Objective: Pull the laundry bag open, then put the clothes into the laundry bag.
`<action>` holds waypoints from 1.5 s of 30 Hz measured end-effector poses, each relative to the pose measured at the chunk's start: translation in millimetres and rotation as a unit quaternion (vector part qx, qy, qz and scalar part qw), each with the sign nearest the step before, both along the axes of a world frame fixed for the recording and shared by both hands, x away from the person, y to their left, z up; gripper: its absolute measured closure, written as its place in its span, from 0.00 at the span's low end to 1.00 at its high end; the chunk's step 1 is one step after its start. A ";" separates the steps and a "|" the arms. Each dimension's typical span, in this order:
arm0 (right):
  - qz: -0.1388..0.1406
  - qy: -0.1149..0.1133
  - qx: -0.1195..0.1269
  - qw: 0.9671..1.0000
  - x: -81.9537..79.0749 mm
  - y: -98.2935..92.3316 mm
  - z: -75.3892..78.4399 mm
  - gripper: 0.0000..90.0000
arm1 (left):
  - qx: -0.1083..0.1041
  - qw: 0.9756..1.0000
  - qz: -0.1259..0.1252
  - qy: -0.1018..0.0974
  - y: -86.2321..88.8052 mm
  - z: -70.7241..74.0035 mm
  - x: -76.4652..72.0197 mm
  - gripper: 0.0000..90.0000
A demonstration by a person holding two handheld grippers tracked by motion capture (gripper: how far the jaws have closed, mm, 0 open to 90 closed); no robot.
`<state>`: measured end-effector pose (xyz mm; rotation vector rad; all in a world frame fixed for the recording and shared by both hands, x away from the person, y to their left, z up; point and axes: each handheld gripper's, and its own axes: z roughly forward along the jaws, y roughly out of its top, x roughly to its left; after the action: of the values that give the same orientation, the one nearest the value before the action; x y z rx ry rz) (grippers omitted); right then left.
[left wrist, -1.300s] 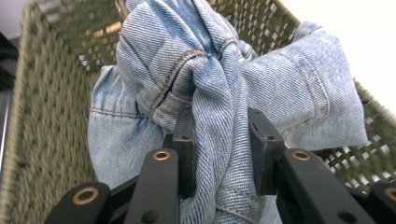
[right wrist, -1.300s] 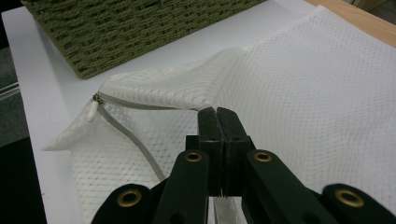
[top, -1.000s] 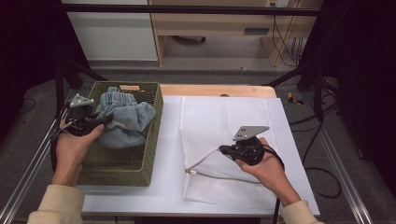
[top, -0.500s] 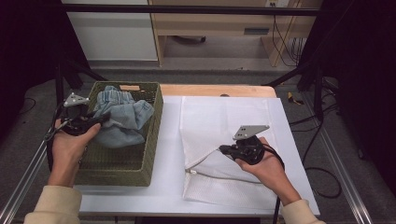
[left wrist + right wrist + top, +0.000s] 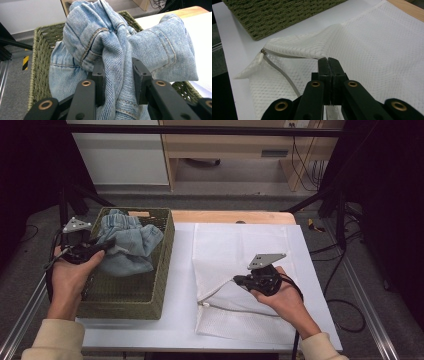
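Note:
Crumpled light-blue jeans (image 5: 131,246) lie bunched in a green woven basket (image 5: 168,251) at the table's left. My left gripper (image 5: 106,245) reaches in over the basket's left rim and is shut on a thick fold of the jeans (image 5: 105,37), with denim filling the gap between its jaws (image 5: 117,72). A white mesh laundry bag (image 5: 240,245) lies flat on the table's right half. My right gripper (image 5: 238,281) is shut on the bag's top layer (image 5: 374,50) beside the zipper, holding it up in a peak. The zipper pull (image 5: 260,58) hangs at the bag's open edge.
The basket's wall (image 5: 274,15) stands close to the left of the bag. Behind the white table top runs a wooden strip (image 5: 230,216). Metal rails (image 5: 370,320) border the table's sides, and a cable trails from each gripper.
My left hand has shifted slightly left and toward the table's near side, still holding the jeans. The right hand and the bag have not moved.

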<state>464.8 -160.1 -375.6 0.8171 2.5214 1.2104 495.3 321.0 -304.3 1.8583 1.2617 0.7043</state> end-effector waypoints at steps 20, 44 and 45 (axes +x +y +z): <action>-0.002 0.017 0.001 1.000 5.3 -0.2 1.7 1.00 | -0.004 0.999 -0.028 -0.044 -20.4 25.2 -16.4 0.76; 0.008 0.020 -0.010 1.000 7.9 9.0 9.5 1.00 | -0.028 0.992 -0.091 -0.087 -62.4 56.4 -37.6 0.76; 0.008 0.020 -0.010 1.000 7.9 9.0 9.5 1.00 | -0.028 0.992 -0.091 -0.087 -62.4 56.4 -37.6 0.76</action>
<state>472.7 -151.1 -366.2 0.8259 2.5713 1.1831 457.7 258.7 -247.9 1.7966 0.9768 0.7075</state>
